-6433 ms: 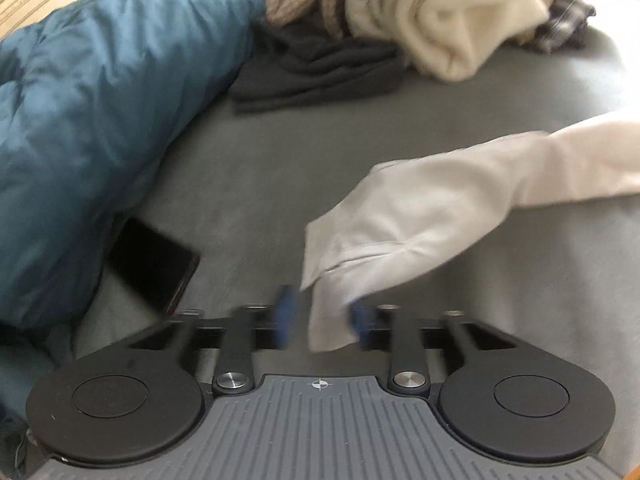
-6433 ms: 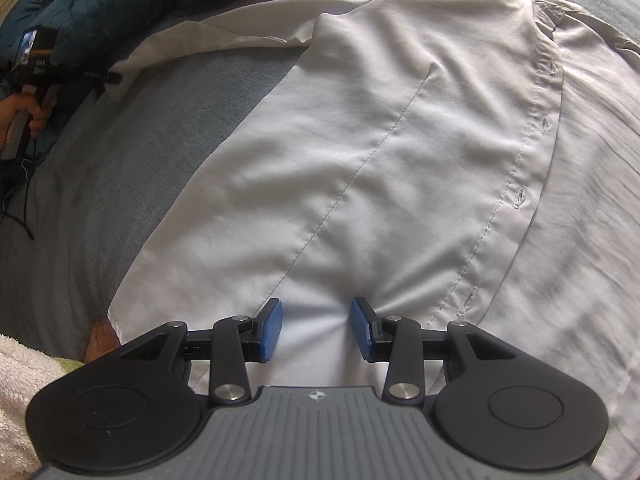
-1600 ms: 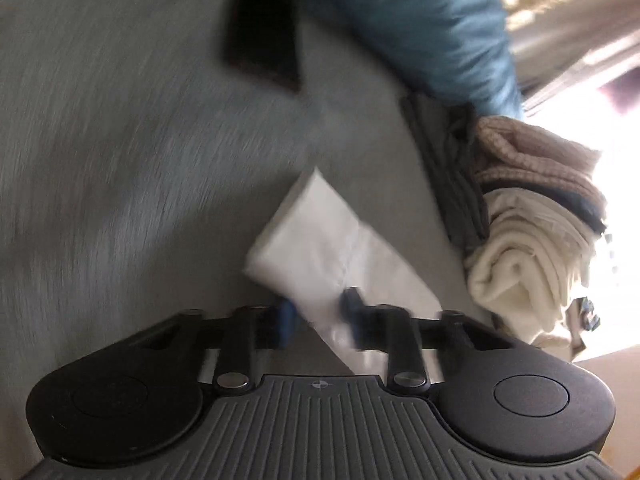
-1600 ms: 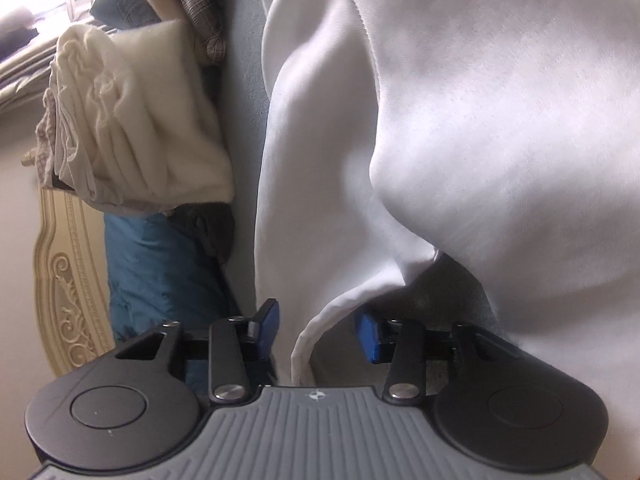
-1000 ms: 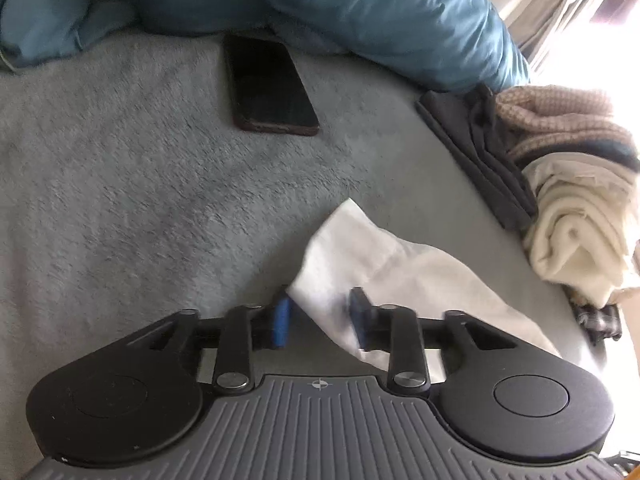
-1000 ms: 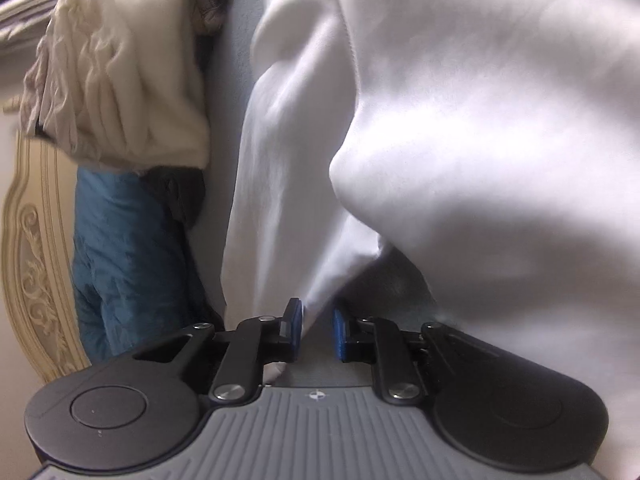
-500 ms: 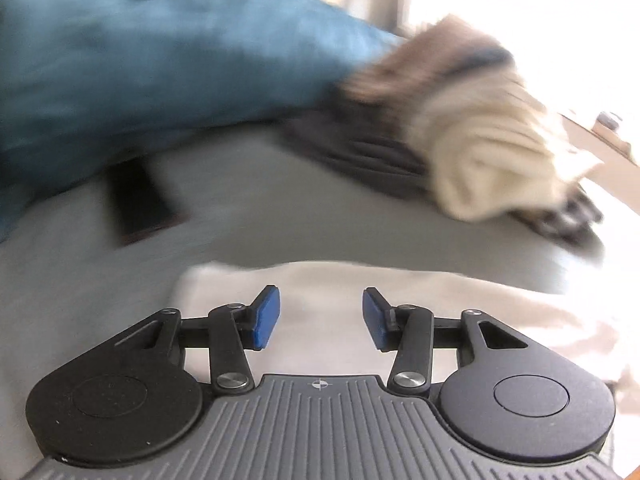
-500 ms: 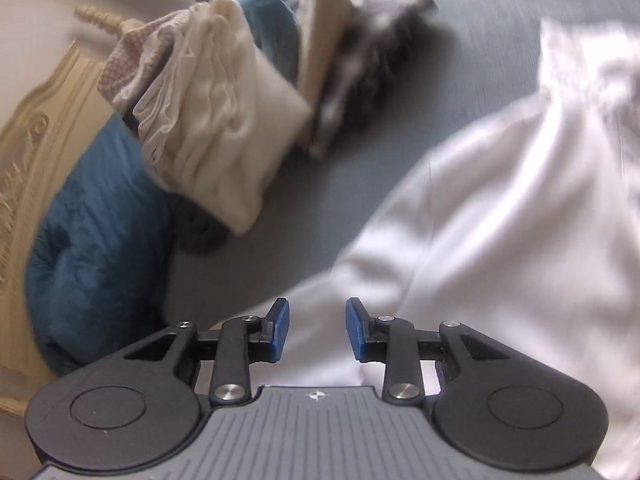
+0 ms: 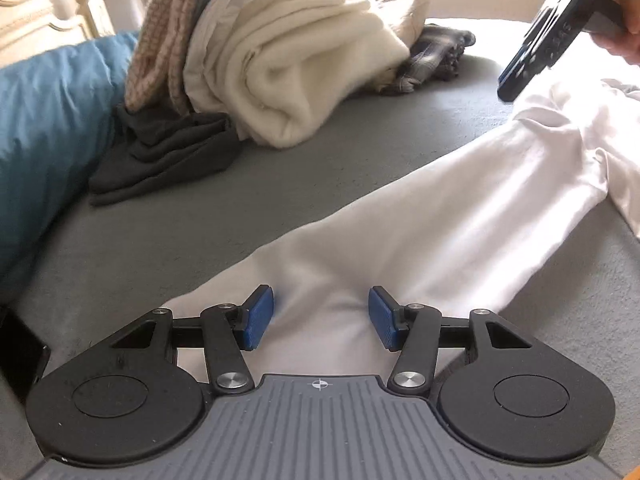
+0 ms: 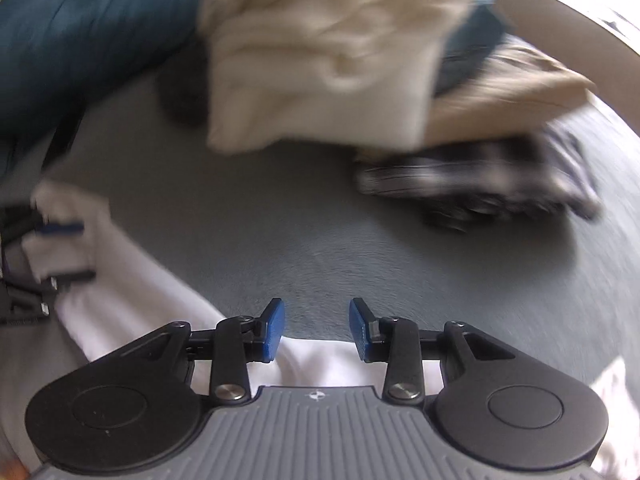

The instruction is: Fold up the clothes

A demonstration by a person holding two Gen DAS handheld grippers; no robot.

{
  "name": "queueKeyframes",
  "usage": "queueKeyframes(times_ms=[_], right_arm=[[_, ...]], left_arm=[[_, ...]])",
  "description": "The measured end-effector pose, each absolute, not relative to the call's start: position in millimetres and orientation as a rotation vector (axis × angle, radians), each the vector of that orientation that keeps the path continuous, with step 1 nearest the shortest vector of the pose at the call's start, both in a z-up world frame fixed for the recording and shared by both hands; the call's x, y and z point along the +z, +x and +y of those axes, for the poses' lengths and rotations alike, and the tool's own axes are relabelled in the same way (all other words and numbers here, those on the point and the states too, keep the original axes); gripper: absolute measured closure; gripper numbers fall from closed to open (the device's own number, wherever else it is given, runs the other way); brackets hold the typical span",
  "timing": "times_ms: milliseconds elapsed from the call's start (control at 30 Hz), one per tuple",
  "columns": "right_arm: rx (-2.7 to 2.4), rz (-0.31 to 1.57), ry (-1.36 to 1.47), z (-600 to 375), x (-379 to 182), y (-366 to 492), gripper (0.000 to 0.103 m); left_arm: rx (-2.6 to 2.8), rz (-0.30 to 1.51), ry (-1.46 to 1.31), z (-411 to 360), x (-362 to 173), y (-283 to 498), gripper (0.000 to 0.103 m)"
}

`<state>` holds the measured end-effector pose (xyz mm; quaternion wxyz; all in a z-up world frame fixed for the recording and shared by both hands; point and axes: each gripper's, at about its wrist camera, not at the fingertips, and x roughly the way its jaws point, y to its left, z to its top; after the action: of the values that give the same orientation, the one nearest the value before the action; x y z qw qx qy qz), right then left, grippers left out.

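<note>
A white shirt sleeve [image 9: 460, 216] lies flat on the grey blanket [image 9: 280, 184], running from my left gripper [image 9: 320, 314] off to the right. The left jaws are opening; the cuff end lies between the blue pads [image 9: 260, 316], which do not press on it. My right gripper [image 10: 317, 328] hangs above the shirt's edge [image 10: 152, 300], its jaws opening with only blanket showing between the tips. In the left wrist view a hand holds the right gripper [image 9: 516, 76] up at the top right. The right wrist view is blurred; the left gripper [image 10: 44, 236] shows at its left edge.
A pile of clothes sits at the back: a cream garment [image 9: 296, 64], a pink checked one [image 9: 160, 40], a dark grey one [image 9: 168, 156] and a plaid cloth [image 9: 432, 56]. A blue duvet [image 9: 44, 120] fills the left. A dark phone [image 9: 20, 352] lies at the left edge.
Both grippers have let go of the shirt and their jaws have widened. Both have rolled upright. The sleeve now lies stretched flat; the right gripper has lifted off the shirt body.
</note>
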<state>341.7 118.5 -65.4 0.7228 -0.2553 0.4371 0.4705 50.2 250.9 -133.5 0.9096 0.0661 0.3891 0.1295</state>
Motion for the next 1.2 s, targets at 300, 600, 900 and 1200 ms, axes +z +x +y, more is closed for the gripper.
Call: queueKeyframes(times_ms=[300, 600, 900, 1200], right_arm=[[1.162, 0.965, -0.754, 133.4, -86.0, 330.7, 0.064], [1.212, 0.845, -0.909, 125.9, -91.6, 305.8, 0.071], [1.225, 0.67, -1.064, 123.5, -100.5, 271.5, 0.103], [0.992, 0.613, -0.741, 101.3, -82.8, 292.5, 0.103]], left_arm=[[0.334, 0.751, 0.262, 225.4, -133.8, 45.9, 0.05], [0.401, 0.697, 0.346, 209.5, -145.4, 41.4, 0.05], [0.444, 0.67, 0.371, 201.8, -147.9, 39.6, 0.048], [0.47, 0.632, 0.424, 193.7, -153.6, 34.7, 0.048]])
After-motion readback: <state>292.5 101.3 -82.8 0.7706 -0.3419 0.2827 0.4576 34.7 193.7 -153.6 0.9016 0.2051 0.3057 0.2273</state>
